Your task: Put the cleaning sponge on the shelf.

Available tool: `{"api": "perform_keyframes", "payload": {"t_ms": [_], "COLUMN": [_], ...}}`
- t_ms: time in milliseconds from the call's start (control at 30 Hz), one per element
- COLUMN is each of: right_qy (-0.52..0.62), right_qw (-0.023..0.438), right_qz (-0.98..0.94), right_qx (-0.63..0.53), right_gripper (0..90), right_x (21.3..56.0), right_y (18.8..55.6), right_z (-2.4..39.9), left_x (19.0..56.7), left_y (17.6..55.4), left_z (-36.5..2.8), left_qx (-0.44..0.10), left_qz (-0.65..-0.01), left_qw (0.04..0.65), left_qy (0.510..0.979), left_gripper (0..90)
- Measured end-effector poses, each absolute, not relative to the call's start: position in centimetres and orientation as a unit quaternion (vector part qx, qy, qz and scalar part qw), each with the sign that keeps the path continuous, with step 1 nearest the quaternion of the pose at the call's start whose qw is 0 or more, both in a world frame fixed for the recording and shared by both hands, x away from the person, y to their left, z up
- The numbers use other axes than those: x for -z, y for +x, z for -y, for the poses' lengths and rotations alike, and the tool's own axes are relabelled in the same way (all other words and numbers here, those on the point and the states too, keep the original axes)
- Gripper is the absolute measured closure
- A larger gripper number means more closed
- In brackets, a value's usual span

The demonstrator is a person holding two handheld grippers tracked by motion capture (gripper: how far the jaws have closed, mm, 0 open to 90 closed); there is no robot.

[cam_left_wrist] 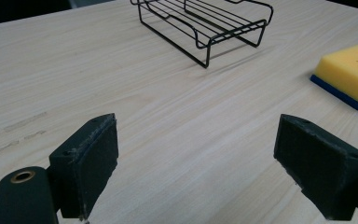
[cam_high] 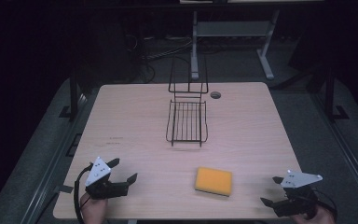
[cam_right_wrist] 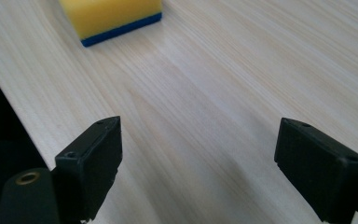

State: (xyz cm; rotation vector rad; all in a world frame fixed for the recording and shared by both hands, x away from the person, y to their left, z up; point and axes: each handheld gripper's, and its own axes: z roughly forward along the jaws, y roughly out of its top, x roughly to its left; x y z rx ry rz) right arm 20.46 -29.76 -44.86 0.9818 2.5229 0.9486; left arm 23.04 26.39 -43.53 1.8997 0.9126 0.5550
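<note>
Two jaws on my left gripper (cam_high: 123, 170) and right gripper (cam_high: 273, 190) stand wide, empty. The yellow blue-backed foam sponge (cam_high: 213, 181) lies between them, nearer than the black wire rack (cam_high: 187, 122). Risk: shallow grasps compress it, then slip.

Left claw (cam_high: 123, 170) and right claw (cam_high: 272, 190) sit low at the near corners, jaws spread wide, holding nothing.

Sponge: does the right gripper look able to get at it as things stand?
Probably yes. The right gripper has its jaws open, and bare table lies between it and the sponge.
</note>
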Motion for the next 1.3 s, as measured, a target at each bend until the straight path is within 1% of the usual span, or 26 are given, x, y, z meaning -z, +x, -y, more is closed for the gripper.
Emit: {"api": "perform_keyframes", "payload": {"t_ms": [233,467,667,1300], "right_qy": [0.331,0.311,0.288,0.238], "right_qw": [0.123,0.116,0.111,0.100], "right_qz": [-0.878,-0.892,-0.905,-0.929], "right_qx": [-0.323,-0.307,-0.292,-0.265], "right_gripper": [14.7,14.7,14.1,14.3], "right_x": [44.6,43.3,41.7,40.0], "right_y": [20.7,21.1,21.7,23.4], "right_z": [29.5,29.0,27.8,24.5], "left_x": [43.6,43.6,43.5,43.5], "left_y": [23.0,23.0,22.7,22.7], "left_z": [-26.5,-26.5,-26.4,-26.7], "left_qx": [-0.223,-0.224,-0.226,-0.226], "left_qz": [-0.370,-0.370,-0.367,-0.371], "left_qw": [0.464,0.464,0.467,0.472], "left_qy": [0.773,0.773,0.772,0.767], "left_gripper": [13.0,13.0,12.9,13.0]}}
